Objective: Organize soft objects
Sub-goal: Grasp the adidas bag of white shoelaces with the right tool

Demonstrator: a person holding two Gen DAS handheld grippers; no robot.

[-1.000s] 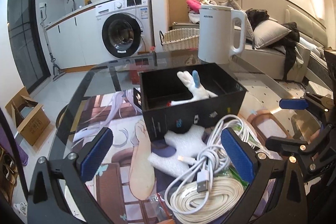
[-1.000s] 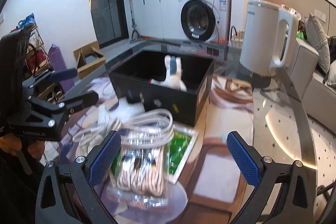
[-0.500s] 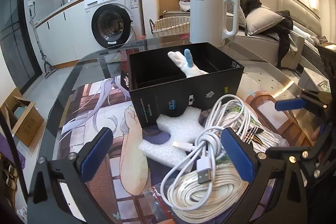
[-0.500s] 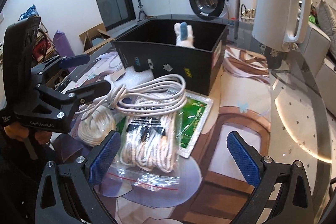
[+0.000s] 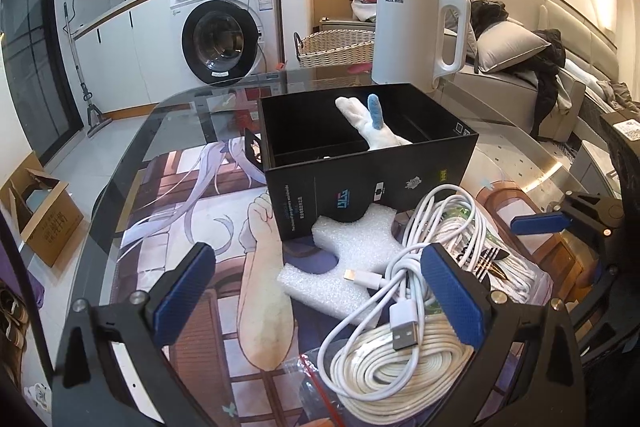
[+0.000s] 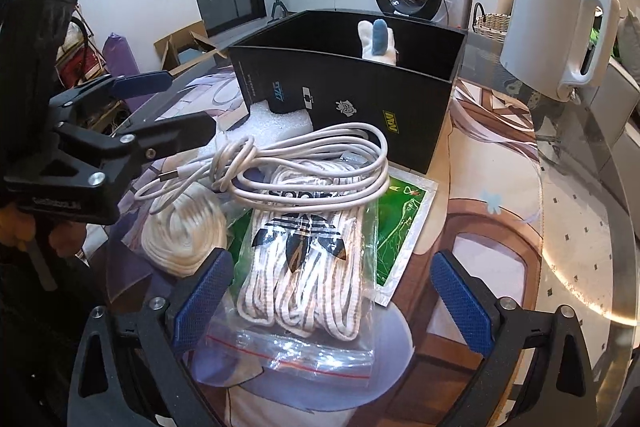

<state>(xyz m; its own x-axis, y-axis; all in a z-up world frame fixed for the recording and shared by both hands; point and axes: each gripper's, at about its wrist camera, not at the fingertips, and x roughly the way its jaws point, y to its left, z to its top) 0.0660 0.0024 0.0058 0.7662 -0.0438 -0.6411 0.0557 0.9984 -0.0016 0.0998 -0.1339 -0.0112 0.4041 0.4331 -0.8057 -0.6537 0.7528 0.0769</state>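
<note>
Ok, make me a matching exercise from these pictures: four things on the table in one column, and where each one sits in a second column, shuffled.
Things:
1. plush toy
2. shoelaces
3. white kettle
4. foam piece

Places:
A. behind the black box, on the glass table
B. inside the black box
C. sealed in a clear zip bag
D. lying against the front of the black box

Pairs: 1-B, 2-C, 3-A, 4-D
</note>
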